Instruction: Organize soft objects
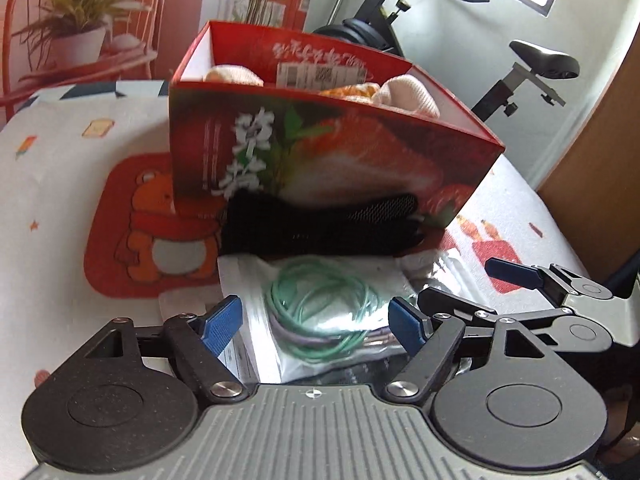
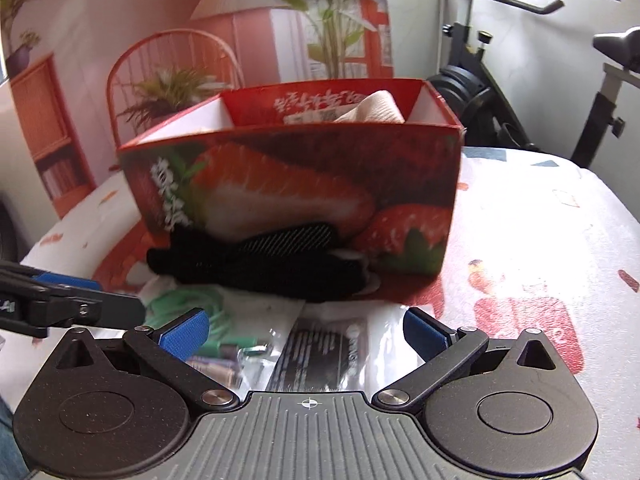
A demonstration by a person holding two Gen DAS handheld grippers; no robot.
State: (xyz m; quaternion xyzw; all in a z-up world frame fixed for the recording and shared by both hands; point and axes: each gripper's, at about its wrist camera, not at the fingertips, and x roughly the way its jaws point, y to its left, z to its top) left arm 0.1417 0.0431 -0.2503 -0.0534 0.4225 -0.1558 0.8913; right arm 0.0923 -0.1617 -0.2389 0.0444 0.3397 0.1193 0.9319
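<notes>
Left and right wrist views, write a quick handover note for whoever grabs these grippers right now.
Left gripper: open, holding nothing, over the clear bag of green hair ties.
Right gripper: open, holding nothing, beside it over the bags.
Done: cream knit pieces already sit in the red strawberry box.
Left: the black fabric item lies on the tablecloth against the box front; the bagged hair ties lie in front of it. Both are outside the box.
</notes>
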